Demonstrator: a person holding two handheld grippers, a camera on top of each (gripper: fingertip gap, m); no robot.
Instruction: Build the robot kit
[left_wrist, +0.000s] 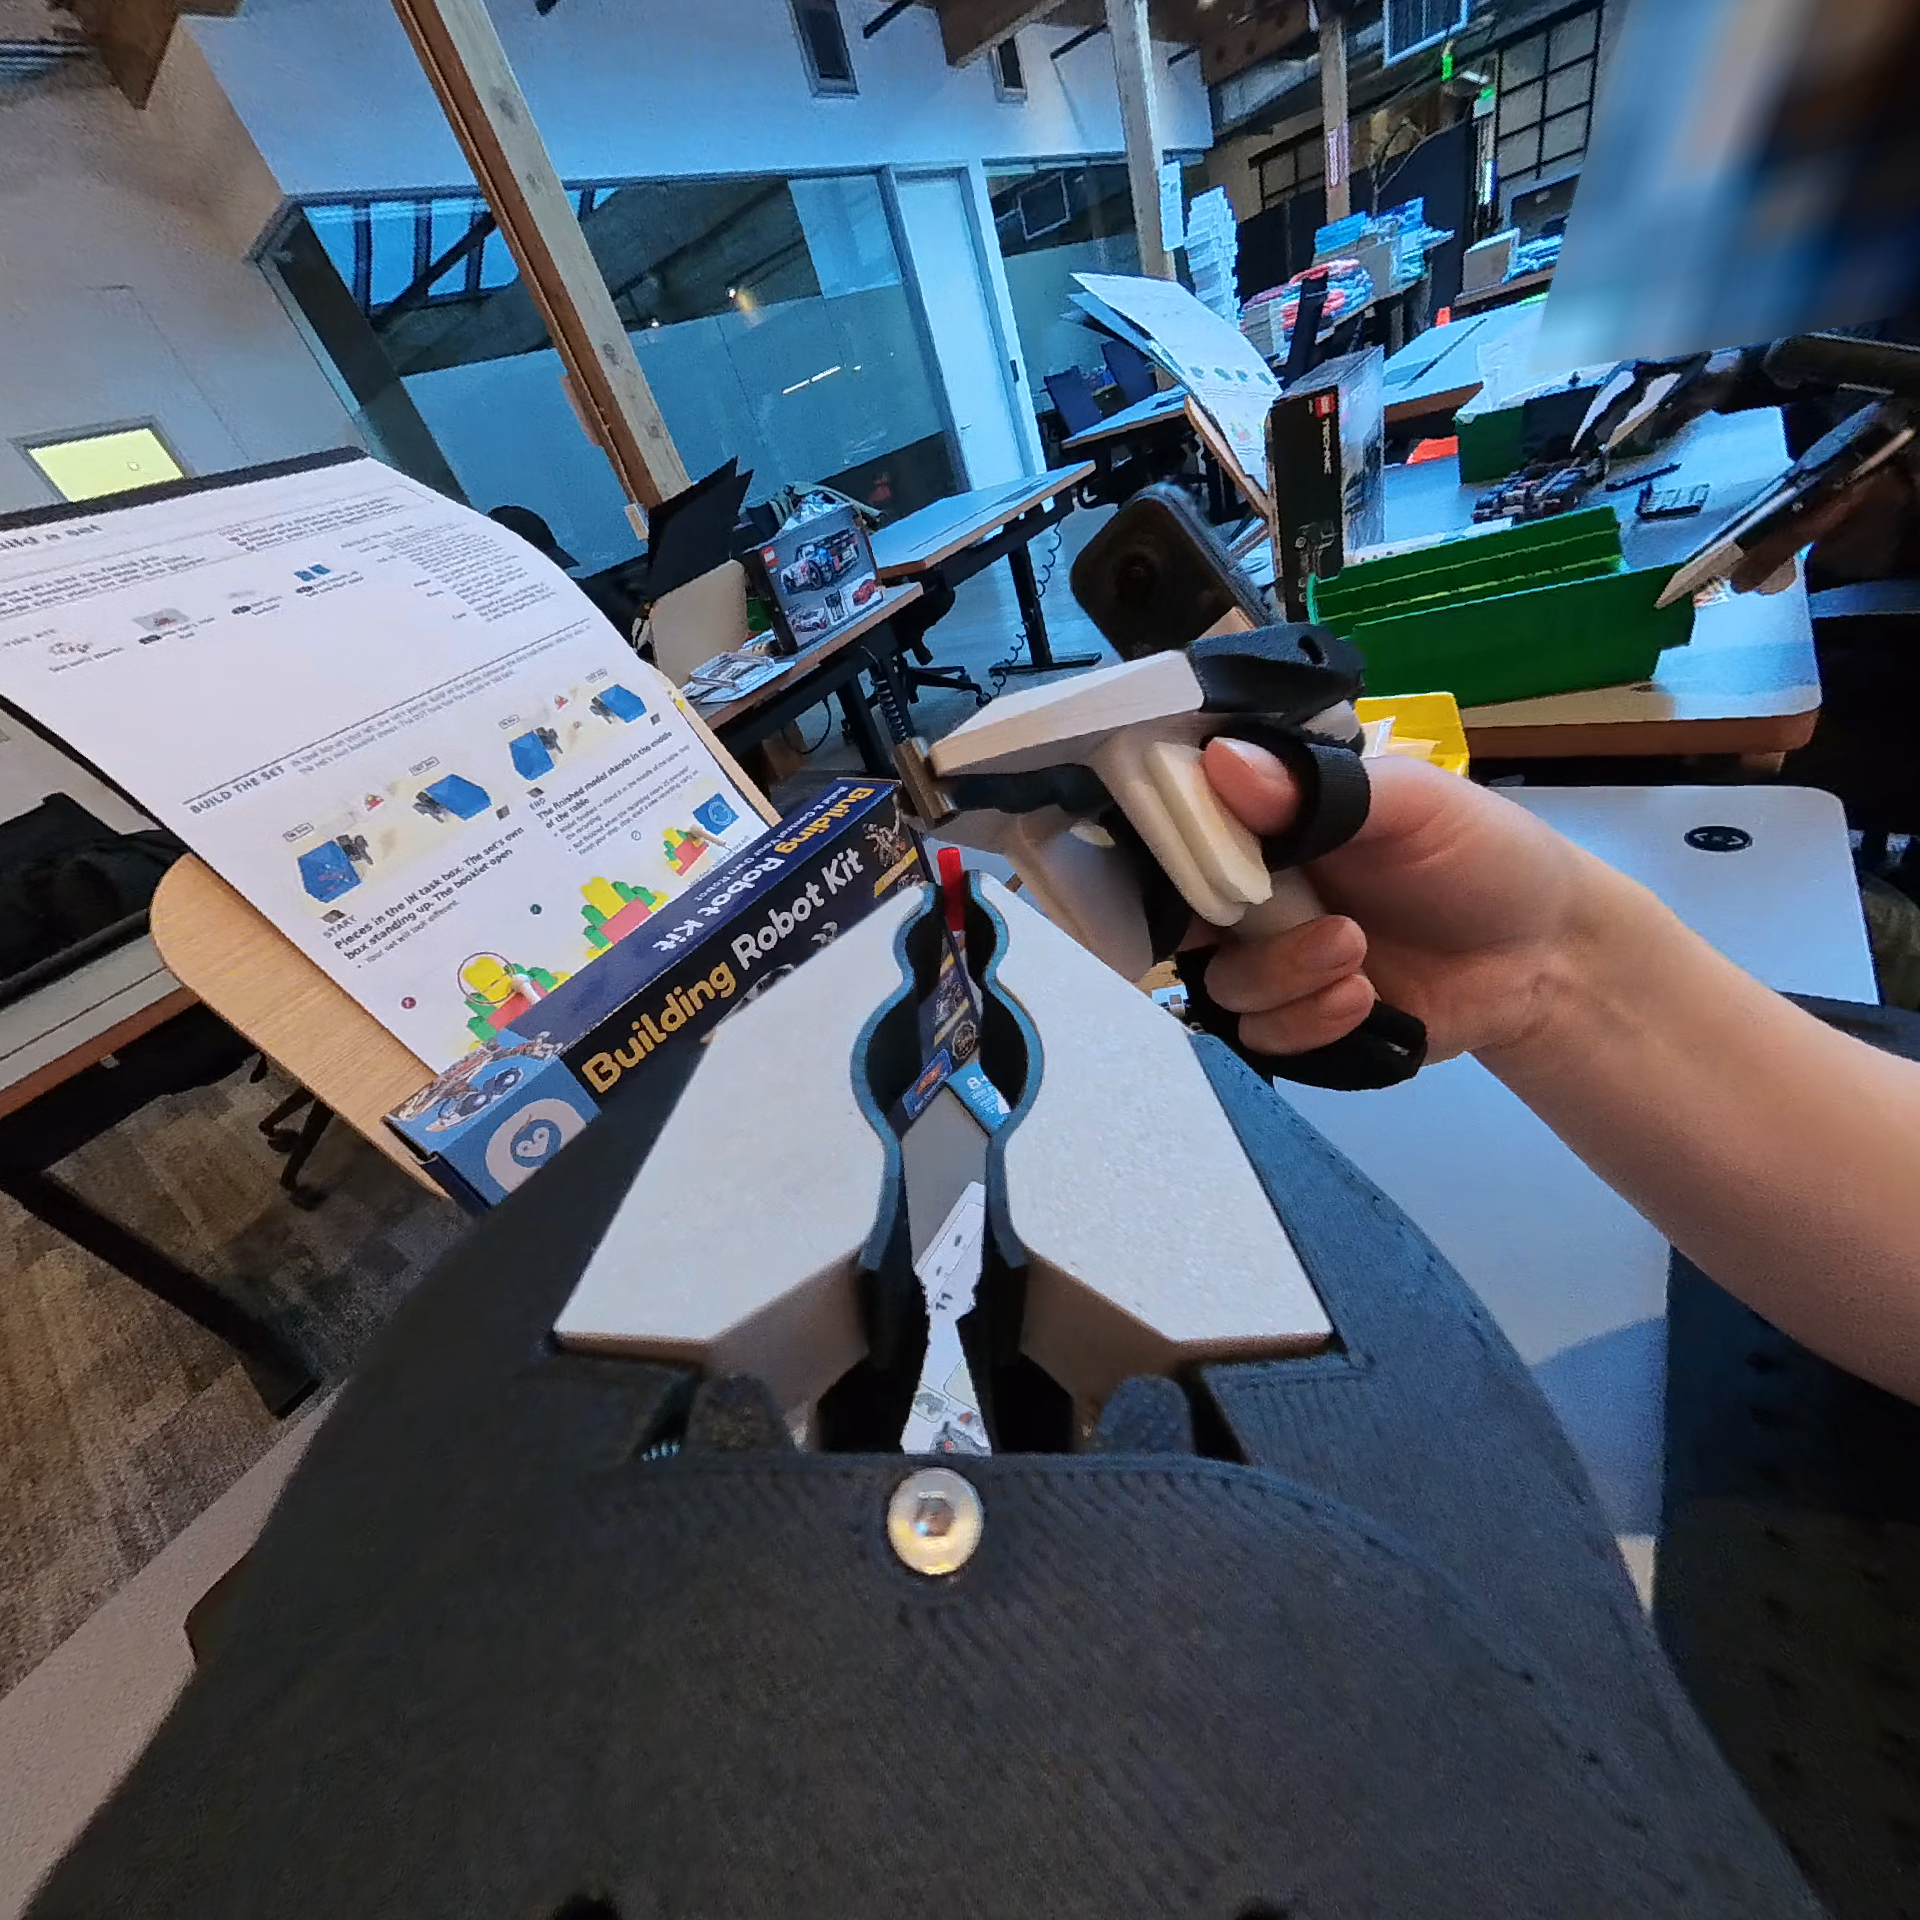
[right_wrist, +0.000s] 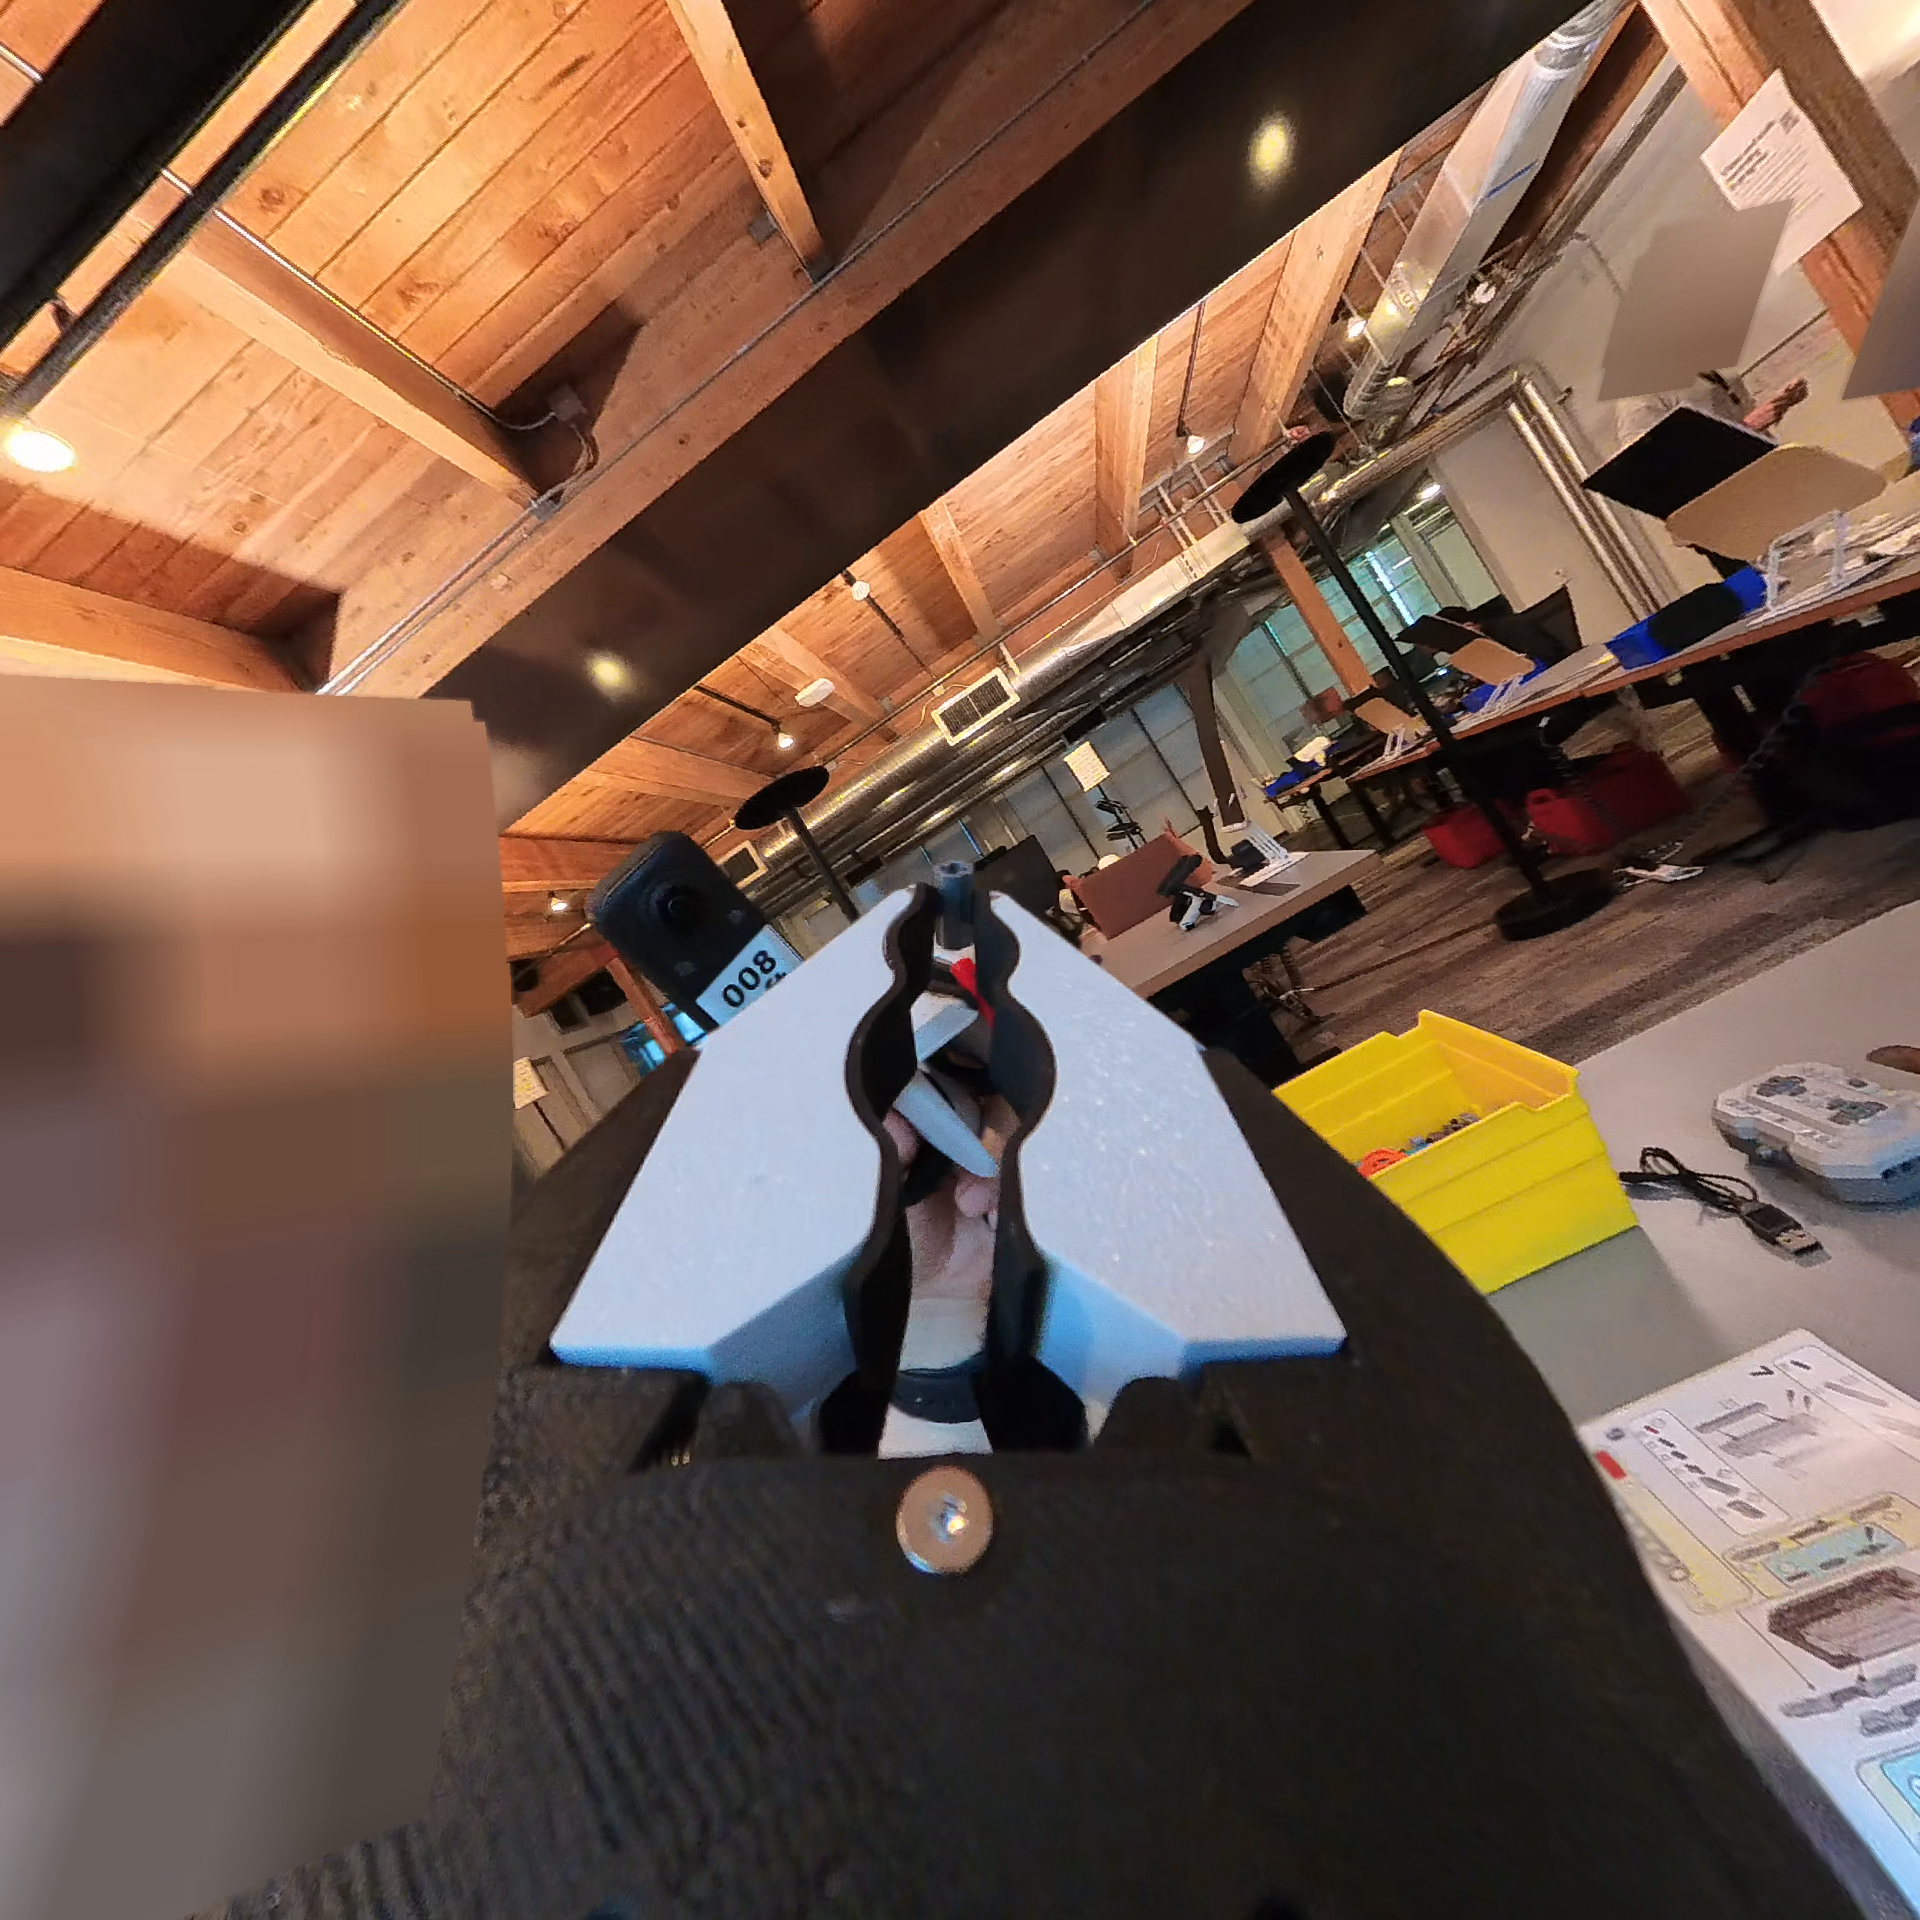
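Note:
My left gripper (left_wrist: 951, 904) is shut on a small red peg (left_wrist: 950, 878) that sticks up from its fingertips. My right gripper (right_wrist: 954, 920) is shut on a small dark grey tube-like piece (right_wrist: 954, 896). In the left wrist view the right gripper (left_wrist: 930, 795) is held by a hand (left_wrist: 1382, 914) and points left, with its piece (left_wrist: 916, 784) just above and left of the red peg. In the right wrist view the red peg (right_wrist: 971, 982) shows through the gap between the fingers. The two tips are close together in the air.
A blue kit box (left_wrist: 727, 966) and a printed sheet on a wooden stand (left_wrist: 364, 675) lie behind the left gripper. A yellow bin (right_wrist: 1455, 1143), a grey device (right_wrist: 1818, 1122), a USB cable (right_wrist: 1725, 1195) and an open booklet (right_wrist: 1766, 1507) sit on the grey table. Green bins (left_wrist: 1507, 613) stand farther back. Left and right tips are no more than a few centimetres apart.

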